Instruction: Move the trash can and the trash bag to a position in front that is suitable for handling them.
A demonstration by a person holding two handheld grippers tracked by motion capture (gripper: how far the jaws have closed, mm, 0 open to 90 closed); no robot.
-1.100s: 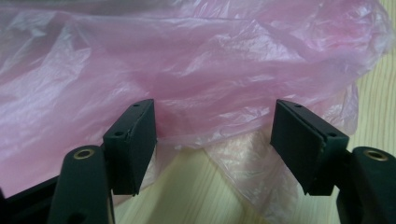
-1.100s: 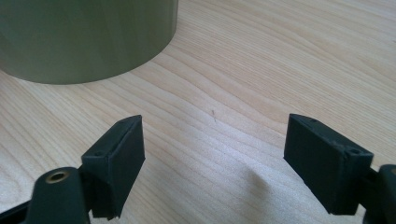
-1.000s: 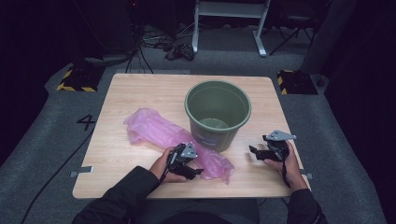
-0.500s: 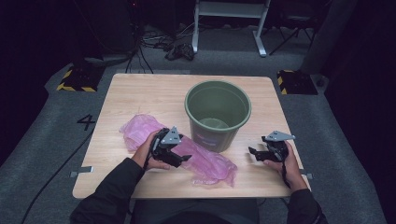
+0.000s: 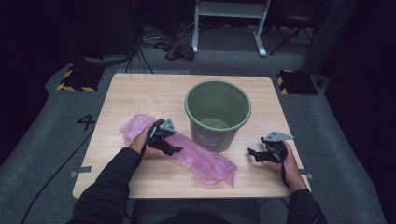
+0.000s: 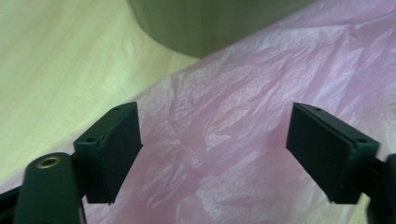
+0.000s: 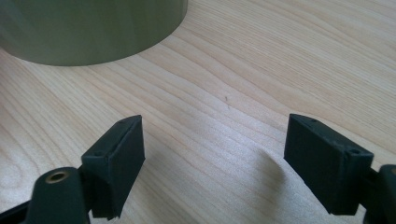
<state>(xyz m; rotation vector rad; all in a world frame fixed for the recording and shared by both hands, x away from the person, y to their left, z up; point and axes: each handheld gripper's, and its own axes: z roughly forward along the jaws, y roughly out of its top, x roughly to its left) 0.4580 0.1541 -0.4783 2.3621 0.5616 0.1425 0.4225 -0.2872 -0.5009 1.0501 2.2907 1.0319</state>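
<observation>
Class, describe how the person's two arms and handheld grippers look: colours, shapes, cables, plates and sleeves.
Both forearms wear black long sleeves. The left gripper and the right gripper are black, each topped by a grey three-cornered plate, with a thin black cable trailing back along the hand. In the gripper views each has two flat, block-shaped black fingers with small screw holes, and a brass-coloured ring shows at the lower left.

Recording studio or lab suggested: wooden table (image 5: 140, 93) set on grey carpet (image 5: 56, 140), floor numbered, hazard-striped blocks (image 5: 74, 80), cables (image 5: 173, 46), dark surroundings.
</observation>
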